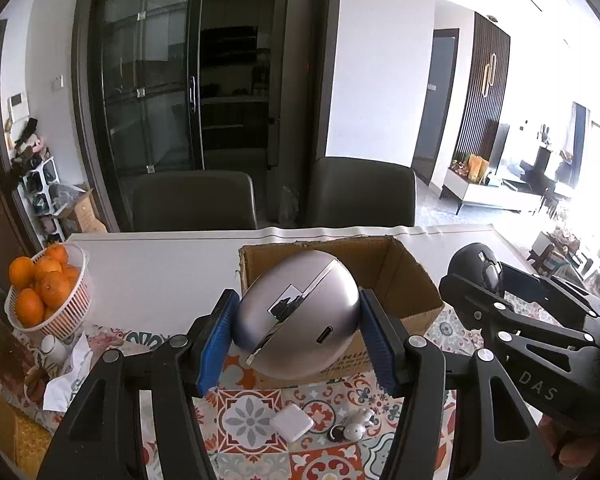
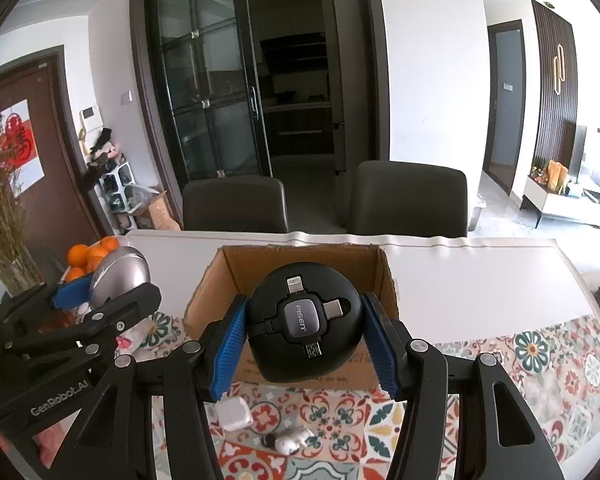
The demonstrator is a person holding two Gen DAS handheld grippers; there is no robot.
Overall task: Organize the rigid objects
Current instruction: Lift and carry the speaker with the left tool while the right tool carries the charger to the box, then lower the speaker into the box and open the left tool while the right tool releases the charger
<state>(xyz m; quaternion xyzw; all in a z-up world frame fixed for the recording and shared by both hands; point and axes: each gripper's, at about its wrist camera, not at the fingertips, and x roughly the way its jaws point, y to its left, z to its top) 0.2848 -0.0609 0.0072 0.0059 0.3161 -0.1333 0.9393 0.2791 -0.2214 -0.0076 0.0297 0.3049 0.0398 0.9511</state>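
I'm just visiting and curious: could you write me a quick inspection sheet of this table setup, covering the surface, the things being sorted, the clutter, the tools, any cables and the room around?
Surface: table, white sheet at the back, patterned tile cloth in front.
Job's things: open cardboard box, empty as far as visible; silver oval case; black round cable reel; white square case and small white earbuds lying on the cloth.
Clutter: basket of oranges, crumpled tissue.
Tools: left tool shut on the silver case; right tool shut on the black reel; both held up in front of the box.
Cables: only the plugs on the reel.
Surroundings: two dark chairs, glass sliding door.
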